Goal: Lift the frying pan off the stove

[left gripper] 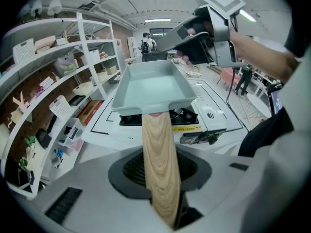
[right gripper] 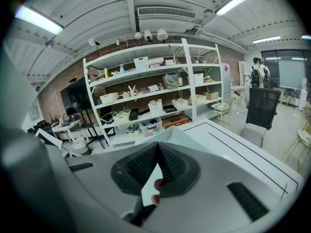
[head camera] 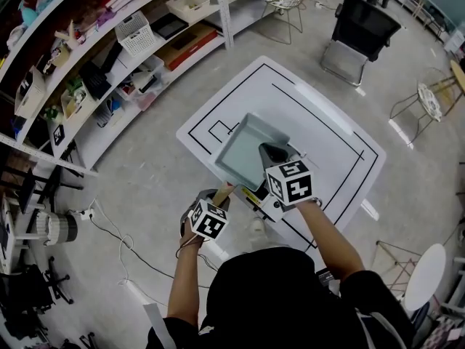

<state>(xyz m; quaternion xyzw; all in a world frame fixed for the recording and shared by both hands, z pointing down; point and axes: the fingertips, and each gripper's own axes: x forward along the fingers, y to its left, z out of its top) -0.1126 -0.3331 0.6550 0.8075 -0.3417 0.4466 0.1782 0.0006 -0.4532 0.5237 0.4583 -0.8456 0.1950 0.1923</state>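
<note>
Head view: the left gripper (head camera: 220, 193) is clenched on the wooden handle (head camera: 224, 188) of the frying pan (head camera: 245, 148), a pale rectangular pan that hangs over the far side of the stove (head camera: 256, 197). The left forearm reaches forward from the body to just beside the stove's near left corner, marker cube facing up. The right gripper (head camera: 267, 152) sits directly above the stove, tips pointing away from the person over the pan's near right corner. The right forearm slants in from the stove's near right side. The stove stands on the white table (head camera: 336, 145) with black lines.

Left gripper view: both jaws press the handle's sides near its free end, partly apart by the handle's width. The pan is raised above the stove, its base clear of the burner grate, and roughly level. The right gripper hangs higher than the pan, above the stove's right half.

Right gripper view: the jaws meet at their tips, closed with nothing gripped between them. They point across the table, away from the stove, toward the shelves (right gripper: 146, 97).
</note>
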